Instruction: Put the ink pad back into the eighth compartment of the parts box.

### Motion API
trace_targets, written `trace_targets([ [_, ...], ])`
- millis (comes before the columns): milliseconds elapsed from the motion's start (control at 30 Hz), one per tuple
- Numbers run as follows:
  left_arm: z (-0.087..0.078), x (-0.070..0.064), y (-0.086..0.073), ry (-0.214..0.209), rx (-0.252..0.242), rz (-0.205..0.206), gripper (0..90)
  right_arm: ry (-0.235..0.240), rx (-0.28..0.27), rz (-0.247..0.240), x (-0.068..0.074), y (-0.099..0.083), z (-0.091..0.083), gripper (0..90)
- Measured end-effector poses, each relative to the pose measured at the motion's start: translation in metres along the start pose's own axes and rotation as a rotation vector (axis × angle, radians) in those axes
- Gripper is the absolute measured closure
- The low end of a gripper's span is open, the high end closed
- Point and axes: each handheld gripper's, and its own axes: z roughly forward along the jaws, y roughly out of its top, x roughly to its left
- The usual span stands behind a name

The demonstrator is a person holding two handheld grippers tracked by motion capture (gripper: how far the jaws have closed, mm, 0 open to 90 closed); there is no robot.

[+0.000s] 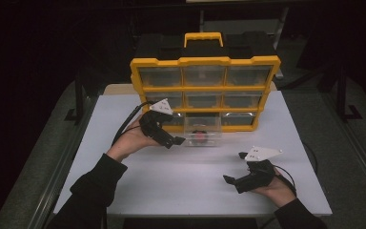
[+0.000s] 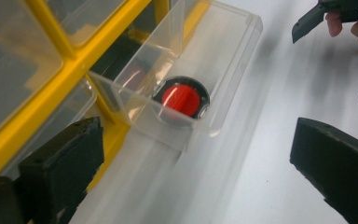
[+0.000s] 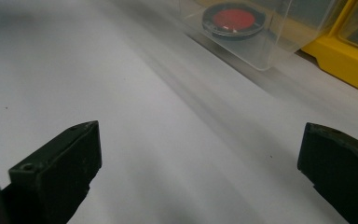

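Sitting pulled out of the bottom row of the yellow organiser (image 1: 205, 62), one clear drawer (image 1: 201, 131) holds one red-and-black disc (image 2: 181, 100). Left claw (image 1: 177, 141) hovers just beside the drawer, jaws apart and empty; right claw (image 1: 230, 180) waits well apart over the table (image 1: 171, 181), jaws likewise apart. A careless nudge could slide the drawer askew, jamming it. Nine drawers, two claws

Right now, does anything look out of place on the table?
Only one thing: the bottom-middle drawer of the organizer is pulled out, with a red-and-black disc in it. The other drawers sit flush. Nothing spilled or damaged.
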Motion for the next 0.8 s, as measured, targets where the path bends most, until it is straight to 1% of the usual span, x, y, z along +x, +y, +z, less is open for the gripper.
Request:
trace_targets([
  [67,-0.002,-0.001,-0.004,0.000,-0.002,-0.001,0.0,-0.001,-0.001,0.000,0.000,0.000,0.000,0.0],
  [167,-0.005,-0.002,-0.012,0.000,-0.023,-0.011,0.0,-0.001,0.000,0.000,0.000,0.000,0.000,0.0],
  [300,-0.009,-0.004,-0.024,0.012,-0.037,-0.027,0.0,-0.001,0.000,0.000,0.000,0.000,0.000,0.0],
  [367,-0.010,-0.005,-0.031,0.011,-0.042,-0.027,0.0,-0.001,0.001,0.000,0.000,0.000,0.000,0.0],
  [400,-0.011,-0.007,-0.037,0.016,-0.044,-0.027,0.0,-0.001,0.000,-0.001,0.000,0.000,0.000,0.0],
  [433,-0.011,-0.007,-0.037,0.016,-0.044,-0.027,0.0,-0.001,0.000,-0.001,0.000,0.000,0.000,0.0],
  [533,-0.013,-0.009,-0.047,0.021,-0.053,-0.028,0.0,-0.002,0.000,0.000,0.000,0.000,0.000,0.0],
  [700,-0.016,-0.013,-0.062,0.038,-0.085,-0.038,0.0,-0.002,0.003,0.002,0.000,0.000,0.001,0.0],
  [800,-0.016,-0.016,-0.070,0.040,-0.085,-0.040,0.0,-0.003,0.002,0.001,0.000,0.000,0.000,0.0],
])
